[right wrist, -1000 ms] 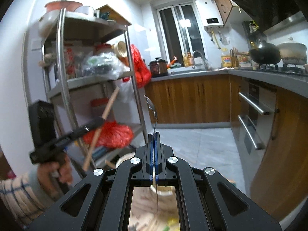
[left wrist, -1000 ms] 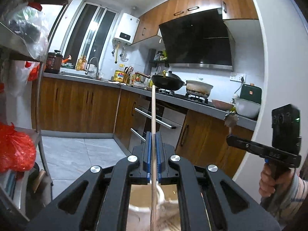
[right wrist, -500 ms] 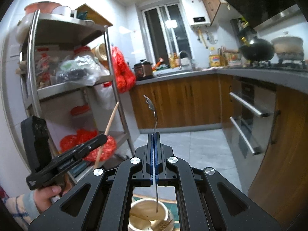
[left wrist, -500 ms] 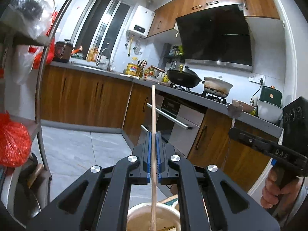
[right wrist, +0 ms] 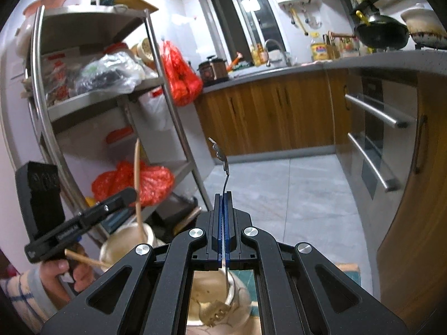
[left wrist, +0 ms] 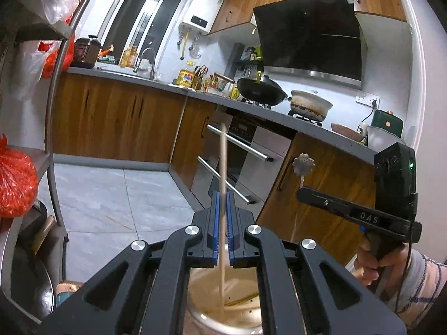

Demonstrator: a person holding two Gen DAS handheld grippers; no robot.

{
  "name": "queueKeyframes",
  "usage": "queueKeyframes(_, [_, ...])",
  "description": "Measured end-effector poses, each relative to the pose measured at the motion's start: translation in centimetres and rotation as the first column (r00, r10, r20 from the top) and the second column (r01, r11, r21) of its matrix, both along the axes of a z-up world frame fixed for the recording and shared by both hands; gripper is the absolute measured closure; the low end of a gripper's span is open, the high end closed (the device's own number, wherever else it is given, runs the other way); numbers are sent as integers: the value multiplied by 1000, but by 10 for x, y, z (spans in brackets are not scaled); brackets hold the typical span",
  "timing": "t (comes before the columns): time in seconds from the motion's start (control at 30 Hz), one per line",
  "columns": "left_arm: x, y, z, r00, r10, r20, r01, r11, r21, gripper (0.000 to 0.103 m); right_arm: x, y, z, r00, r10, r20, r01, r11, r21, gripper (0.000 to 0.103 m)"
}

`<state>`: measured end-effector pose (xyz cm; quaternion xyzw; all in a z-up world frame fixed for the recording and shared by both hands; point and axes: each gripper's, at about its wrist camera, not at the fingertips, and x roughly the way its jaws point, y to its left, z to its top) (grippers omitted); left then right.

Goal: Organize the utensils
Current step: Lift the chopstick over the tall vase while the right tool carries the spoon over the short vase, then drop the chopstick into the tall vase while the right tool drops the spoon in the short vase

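Note:
My left gripper (left wrist: 222,195) has its jaws slightly parted around a wooden chopstick (left wrist: 222,167); the stick is blurred, with its lower end inside a round metal holder (left wrist: 240,301) below. My right gripper (right wrist: 223,195) is shut on a metal fork (right wrist: 225,173), handle up, its tines hanging inside a second metal cup (right wrist: 237,301). The right gripper (left wrist: 301,192) also shows in the left wrist view, with the fork's handle end (left wrist: 303,163). The left gripper (right wrist: 123,198) and chopstick (right wrist: 137,184) show in the right wrist view over the other holder (right wrist: 131,237).
A steel shelf rack (right wrist: 156,83) with red bags (right wrist: 134,181) stands at the left. Wooden cabinets (left wrist: 117,122) and an oven (left wrist: 240,150) line the far side. A wok (left wrist: 261,92) and a pot (left wrist: 310,106) sit on the stove. Grey tiled floor (right wrist: 279,195) lies between.
Both grippers have lowered toward the holders. The left jaws have parted a little and the chopstick now looks blurred, its end down in the holder. The fork's tines have come down into the cup.

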<state>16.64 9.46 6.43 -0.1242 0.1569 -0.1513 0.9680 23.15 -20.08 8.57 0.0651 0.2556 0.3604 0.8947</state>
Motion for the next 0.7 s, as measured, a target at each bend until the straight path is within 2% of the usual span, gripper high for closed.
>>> queueKeyframes(0.37, [-3, 9, 4, 999, 33, -24, -33, 999, 12, 96, 1, 2, -16, 998, -7, -64, 5, 1000, -30, 98])
queueKeyframes(0.43, [-5, 8, 7, 999, 41, -23, -40, 999, 31, 87, 0, -1, -14, 998, -14, -64, 12, 1000, -28, 85])
queueKeyframes(0.47, [-7, 8, 9, 999, 45, -21, -44, 998, 40, 79, -1, -3, -13, 998, -16, -63, 15, 1000, -22, 82])
queueKeyframes(0.57, [-14, 5, 15, 999, 52, -9, -51, 996, 74, 76, -6, -10, -7, 998, -27, -48, 27, 1000, -10, 78])
queueKeyframes(0.63, [-18, 4, 20, 998, 60, -7, -59, 994, 95, 74, -10, -15, -4, 998, -35, -42, 35, 999, -3, 71])
queueKeyframes(0.7, [-24, 2, 24, 998, 67, -3, -66, 990, 122, 62, -13, -20, -1, 998, -40, -40, 41, 999, 4, 66])
